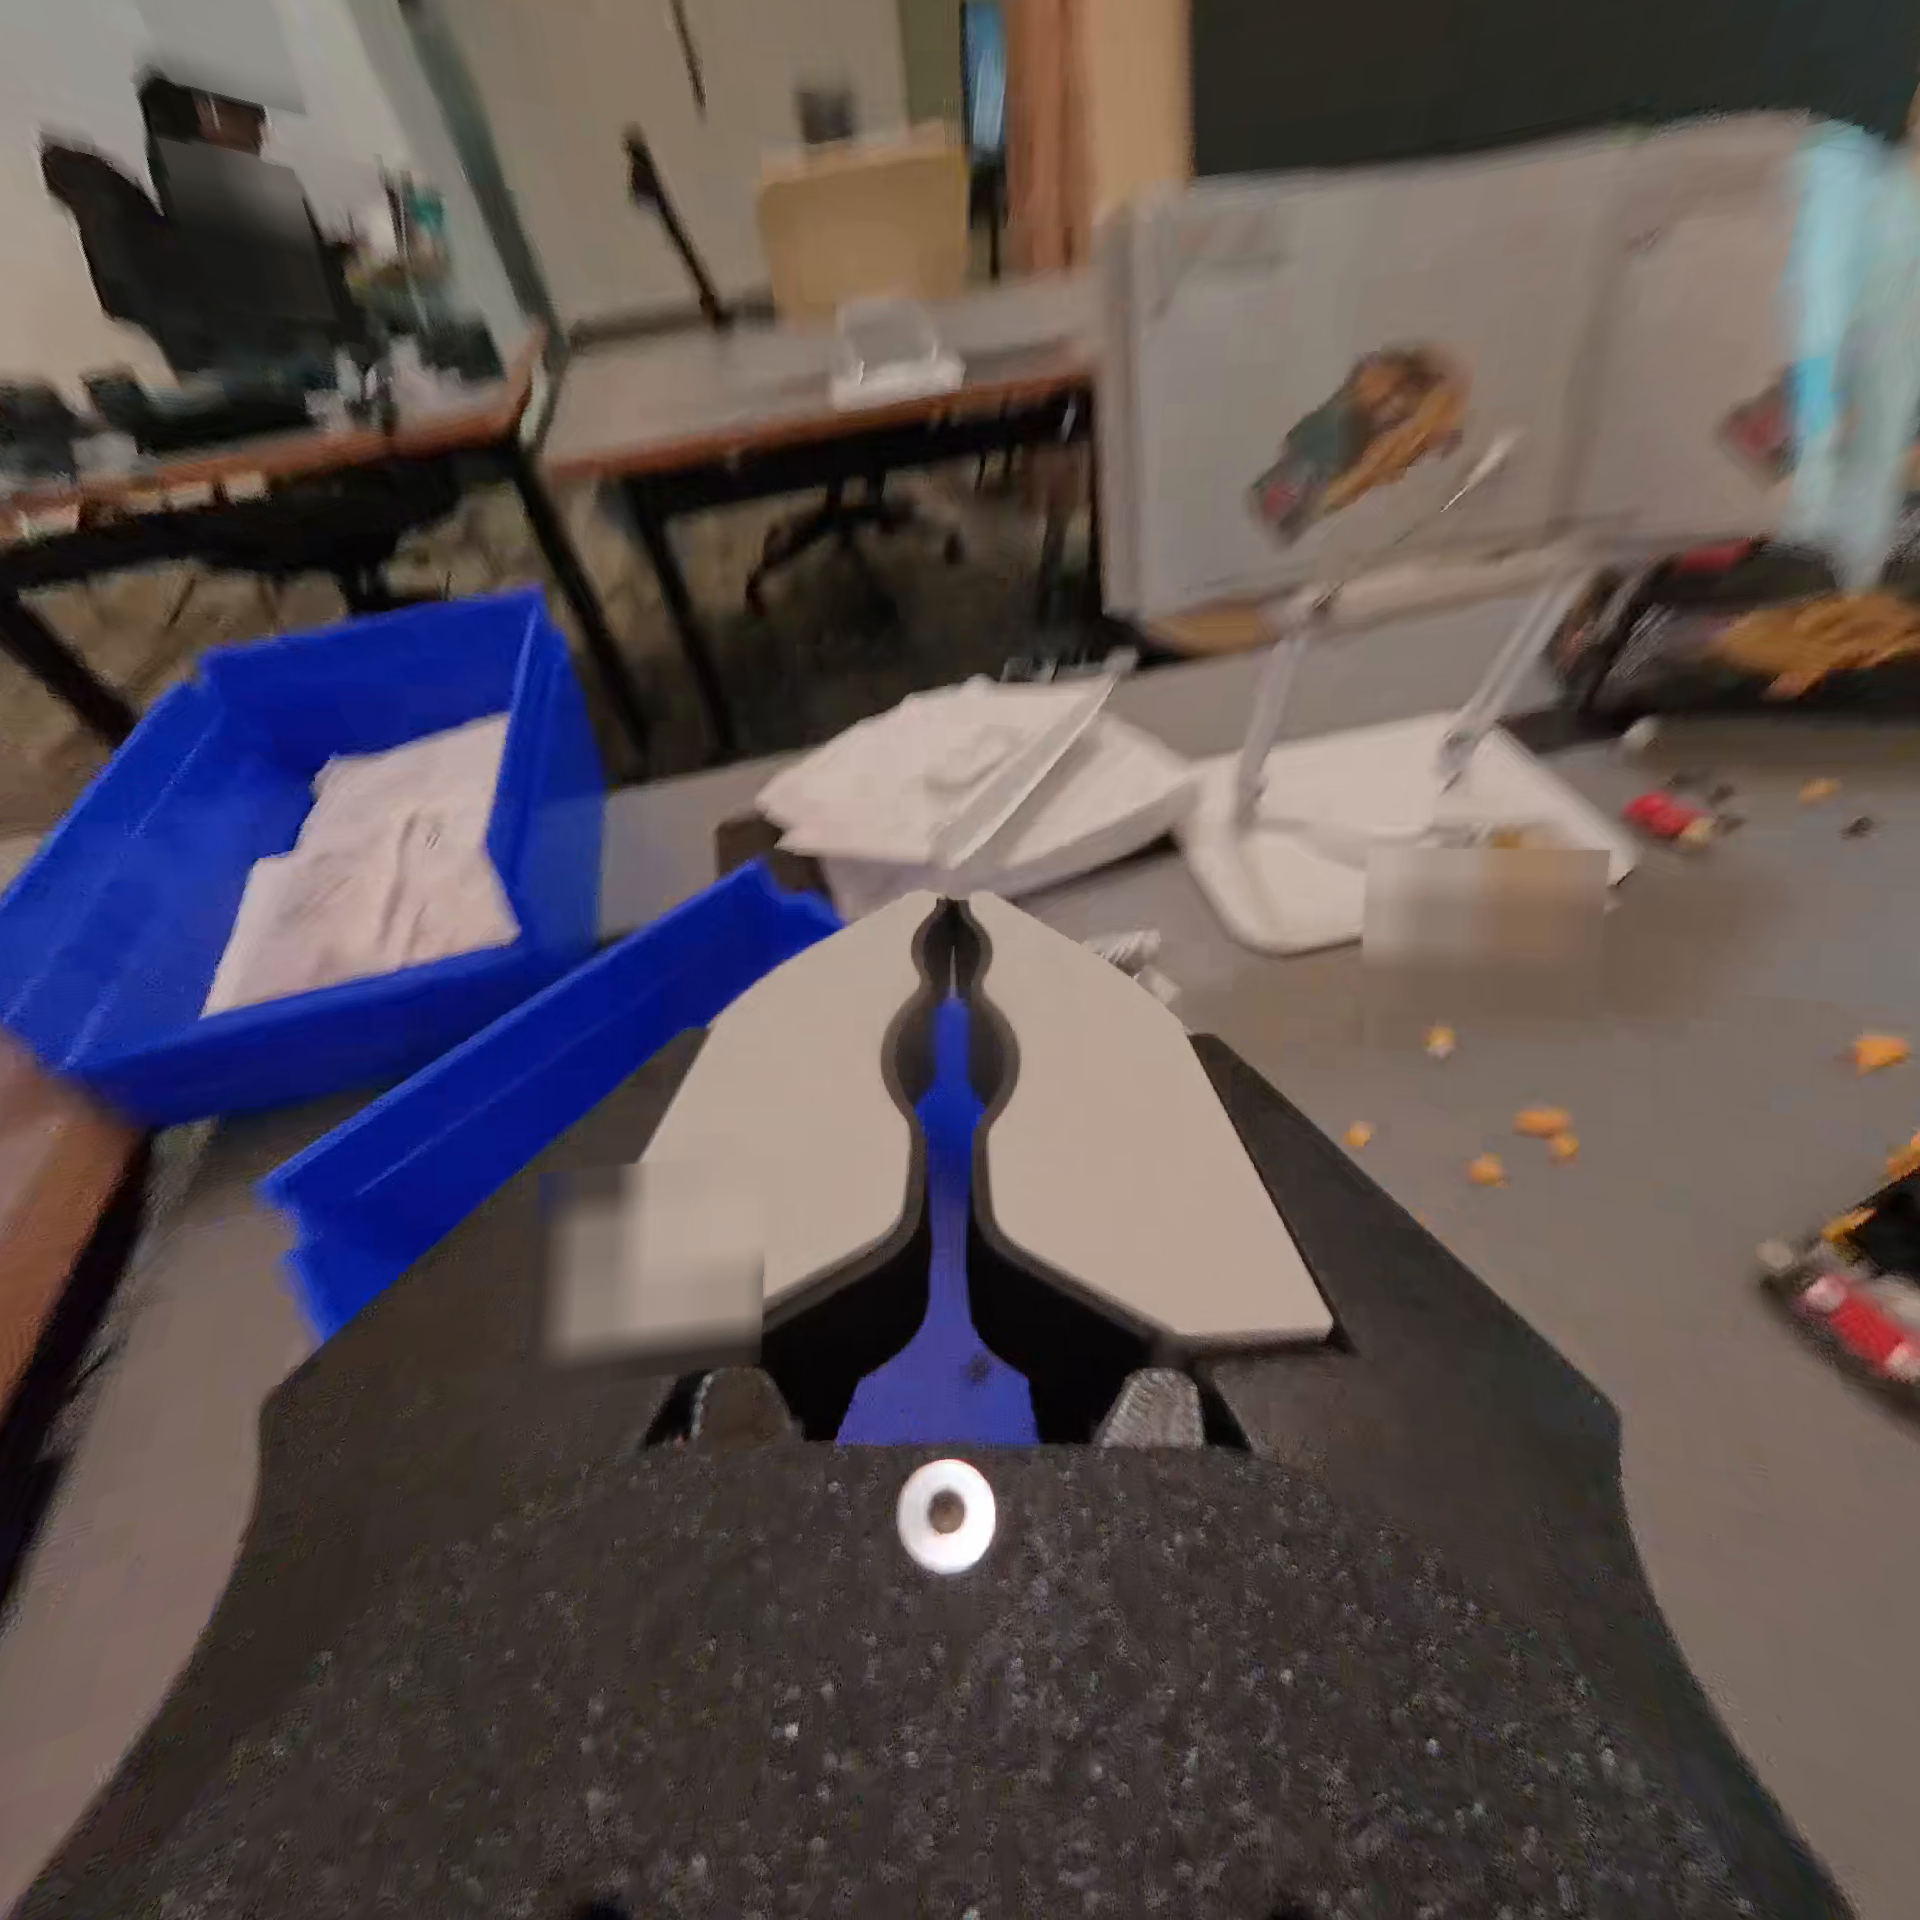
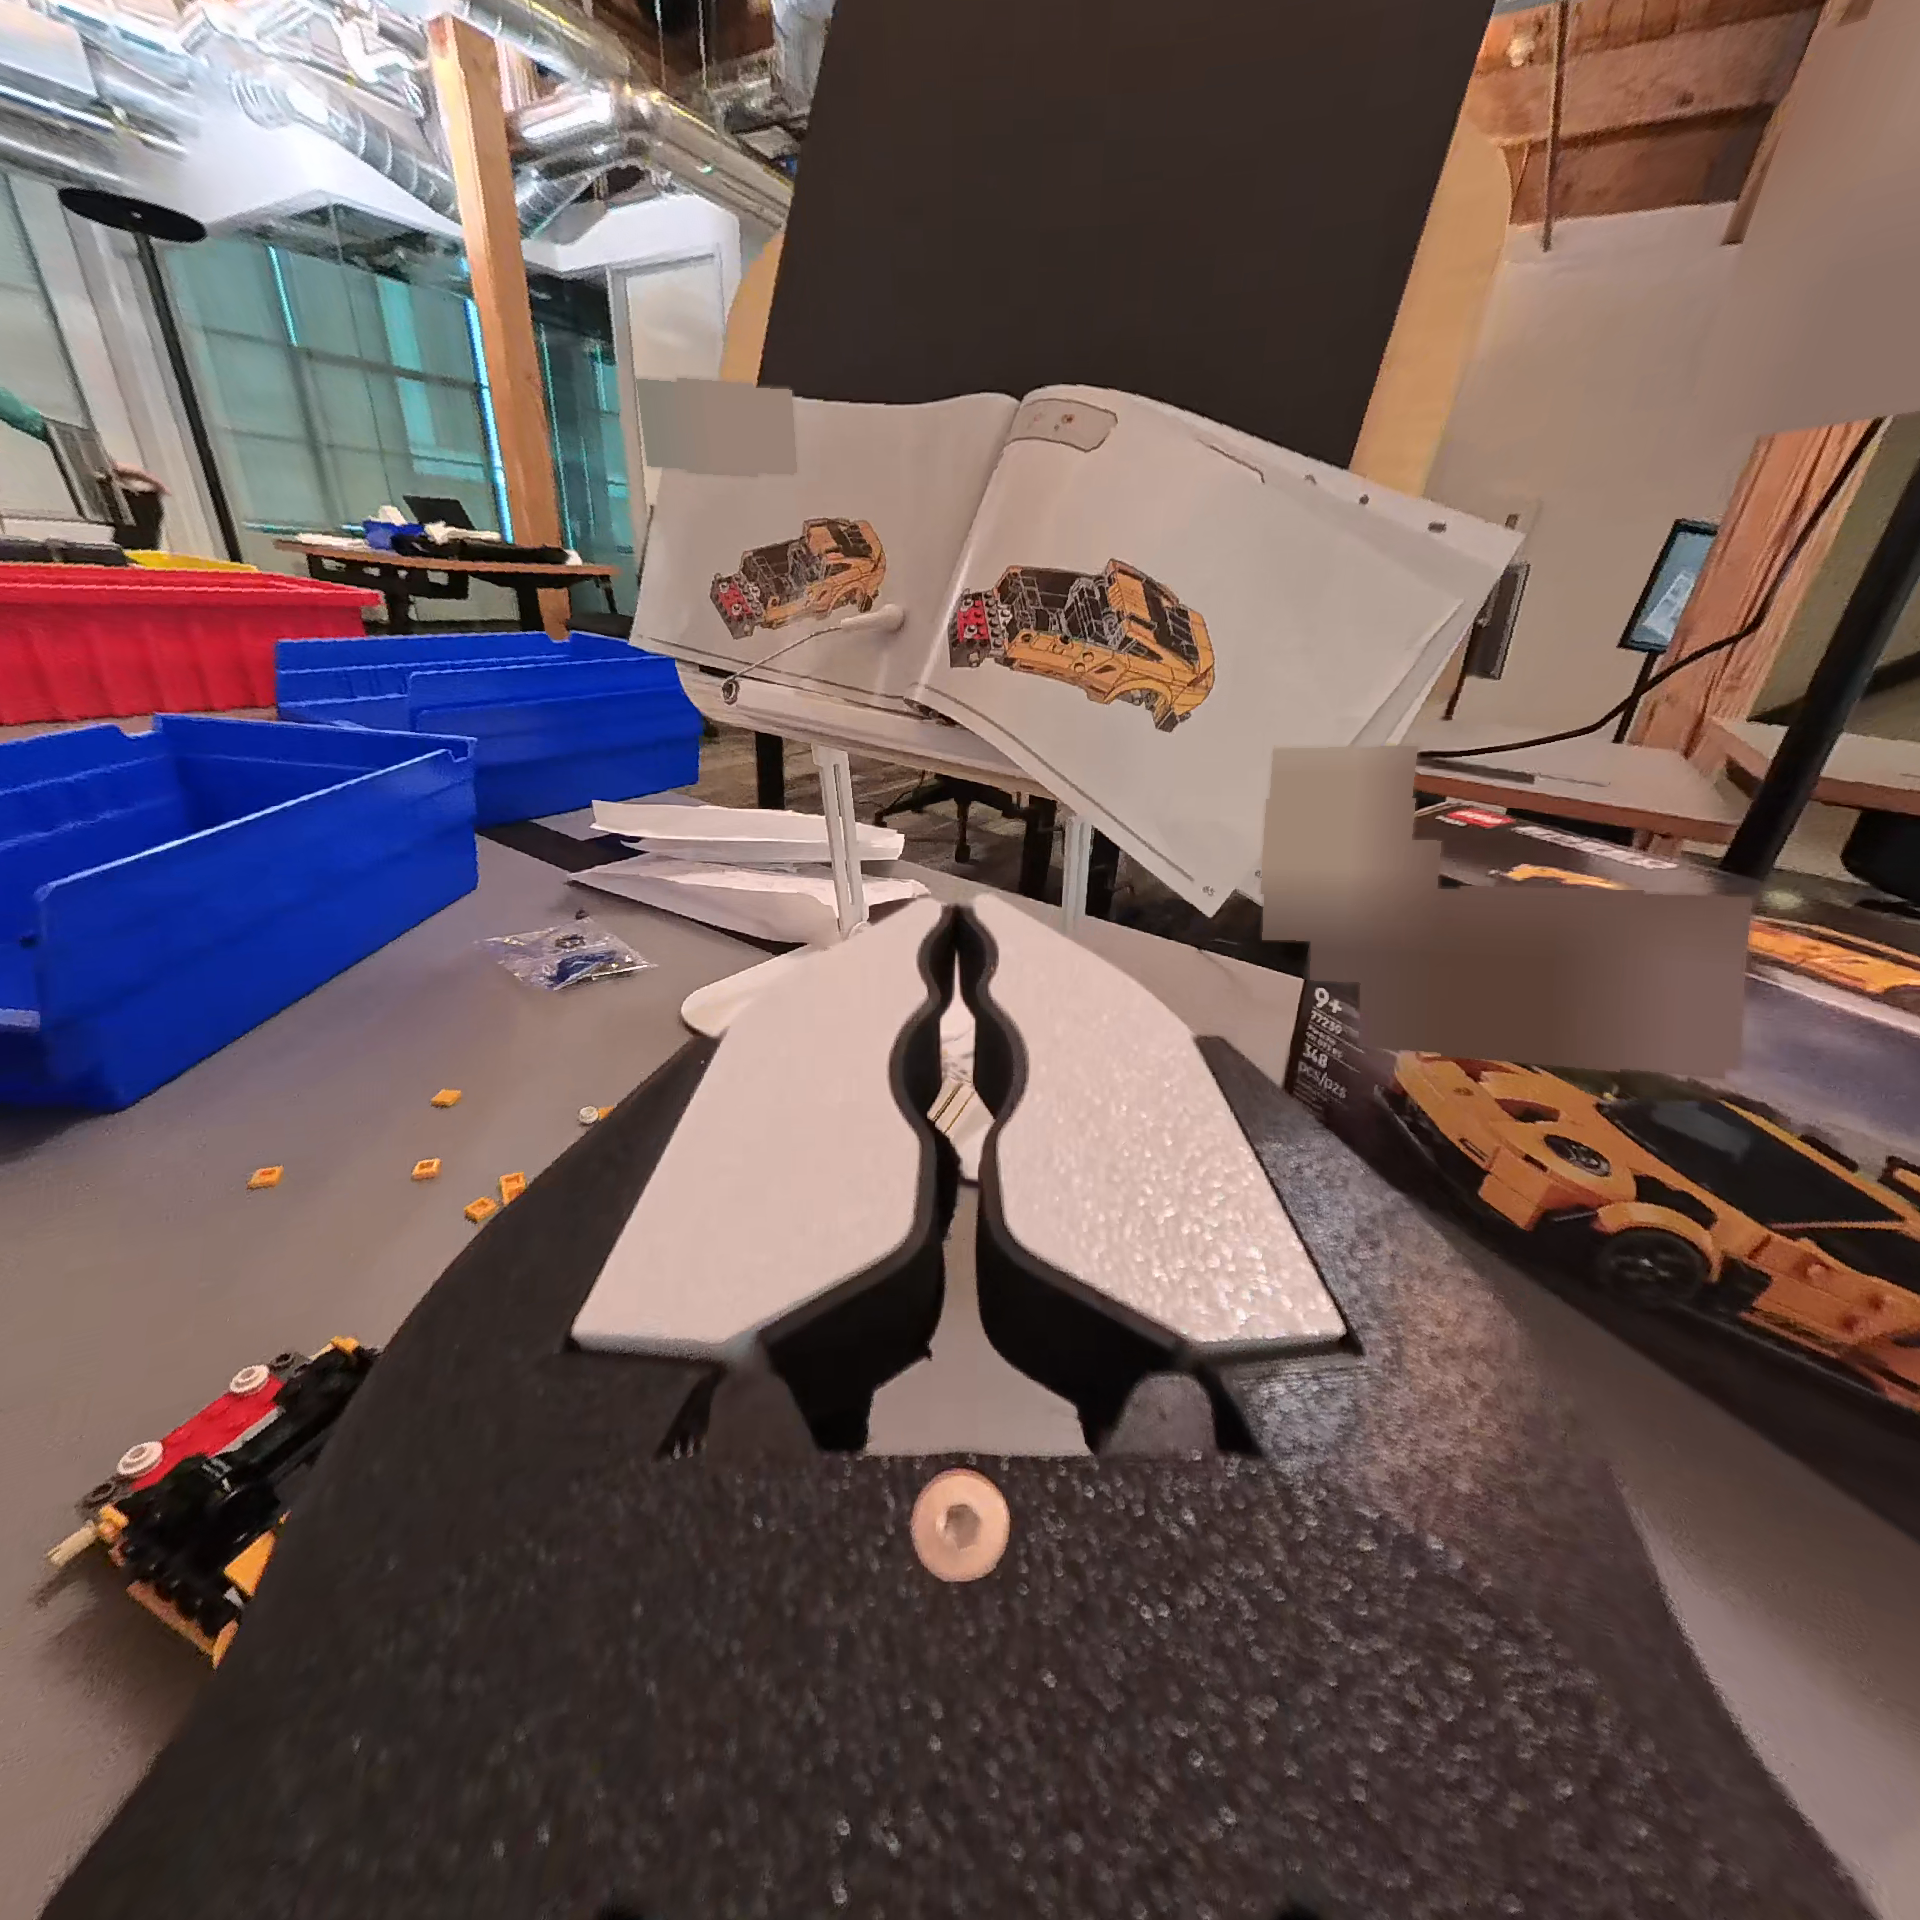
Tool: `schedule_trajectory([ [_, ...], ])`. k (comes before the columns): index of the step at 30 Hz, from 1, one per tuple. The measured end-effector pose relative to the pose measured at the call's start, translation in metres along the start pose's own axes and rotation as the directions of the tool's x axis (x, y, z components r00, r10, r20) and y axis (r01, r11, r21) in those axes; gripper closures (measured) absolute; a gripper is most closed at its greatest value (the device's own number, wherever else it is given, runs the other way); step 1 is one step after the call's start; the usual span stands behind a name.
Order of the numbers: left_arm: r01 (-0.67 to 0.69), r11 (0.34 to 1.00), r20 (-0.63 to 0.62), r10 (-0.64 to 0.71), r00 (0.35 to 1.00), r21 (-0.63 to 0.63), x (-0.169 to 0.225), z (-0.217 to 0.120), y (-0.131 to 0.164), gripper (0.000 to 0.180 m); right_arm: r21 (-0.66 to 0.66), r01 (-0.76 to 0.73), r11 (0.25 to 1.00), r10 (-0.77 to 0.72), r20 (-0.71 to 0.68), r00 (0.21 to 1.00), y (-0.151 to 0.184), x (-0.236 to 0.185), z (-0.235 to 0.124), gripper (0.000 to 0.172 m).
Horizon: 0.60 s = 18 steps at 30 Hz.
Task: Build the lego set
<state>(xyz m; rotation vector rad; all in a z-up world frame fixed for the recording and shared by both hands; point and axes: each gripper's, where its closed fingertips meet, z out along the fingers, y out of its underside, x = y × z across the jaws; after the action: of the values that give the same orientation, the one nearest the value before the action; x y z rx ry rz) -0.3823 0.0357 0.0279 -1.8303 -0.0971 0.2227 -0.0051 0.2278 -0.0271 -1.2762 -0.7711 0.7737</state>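
Left gripper (image 1: 951,909): fingertips closed together with nothing between them, over the near blue bin (image 1: 540,1081). View blurred.
Right gripper (image 2: 956,914): fingertips closed together on nothing, above the grey table (image 2: 312,1299), pointing toward the white base of the book stand (image 2: 727,1003).

Near the right gripper:
- Part-built brick car (image 2: 208,1475), black, red and orange, at the lower left on the table.
- Loose orange bricks (image 2: 478,1195), scattered on the table.
- Set box (image 2: 1662,1195) showing an orange car, lying to the right.

Middle distance:
- Clear bag of small parts (image 2: 566,956), flat on the table.
- White paper bags (image 2: 727,862), stacked beside the stand's leg.
- Second blue bin (image 1: 312,831), lined with white paper, to the left.

Far:
- Open instruction booklet (image 2: 1091,623), propped on the stand, car drawings on both pages.
- Red bin (image 2: 156,644), behind the blue ones.
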Motion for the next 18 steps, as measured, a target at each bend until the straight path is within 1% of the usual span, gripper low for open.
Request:
schedule_trajectory([
  [2, -0.032, 0.987, 0.033, 0.038, 0.999, -0.155, -0.029, 0.000, 0.019, 0.180, -0.005, -0.003, 1.000, 0.003, 0.008, 1.000, 0.002, -0.002, 0.001, 0.172],
  [3, -0.054, 0.969, 0.036, 0.064, 0.997, -0.242, -0.041, 0.001, 0.032, 0.179, -0.009, -0.001, 1.000, 0.001, 0.013, 1.000, 0.004, -0.003, 0.002, 0.172],
  [5, -0.101, 0.907, 0.024, 0.122, 0.992, -0.408, -0.060, 0.005, 0.060, 0.176, -0.016, 0.005, 1.000, -0.004, 0.025, 1.000, 0.006, -0.006, 0.002, 0.172],
  [8, -0.144, 0.794, -0.007, 0.173, 0.985, -0.590, -0.082, 0.013, 0.101, 0.175, -0.019, 0.012, 1.000, -0.011, 0.034, 0.999, 0.008, -0.009, 0.003, 0.172],
  [11, -0.163, 0.706, -0.050, 0.178, 0.983, -0.690, -0.089, 0.020, 0.131, 0.171, -0.010, 0.027, 1.000, -0.027, 0.016, 1.000, 0.006, -0.007, 0.002, 0.172],
  [14, -0.169, 0.642, -0.069, 0.178, 0.982, -0.748, -0.093, 0.028, 0.152, 0.167, 0.004, 0.036, 0.999, -0.036, -0.020, 0.999, 0.004, 0.000, 0.000, 0.172],
  [18, -0.181, 0.530, -0.090, 0.193, 0.977, -0.829, -0.098, 0.034, 0.178, 0.163, 0.004, 0.034, 0.999, -0.034, -0.031, 0.999, 0.005, 0.002, -0.001, 0.172],
])
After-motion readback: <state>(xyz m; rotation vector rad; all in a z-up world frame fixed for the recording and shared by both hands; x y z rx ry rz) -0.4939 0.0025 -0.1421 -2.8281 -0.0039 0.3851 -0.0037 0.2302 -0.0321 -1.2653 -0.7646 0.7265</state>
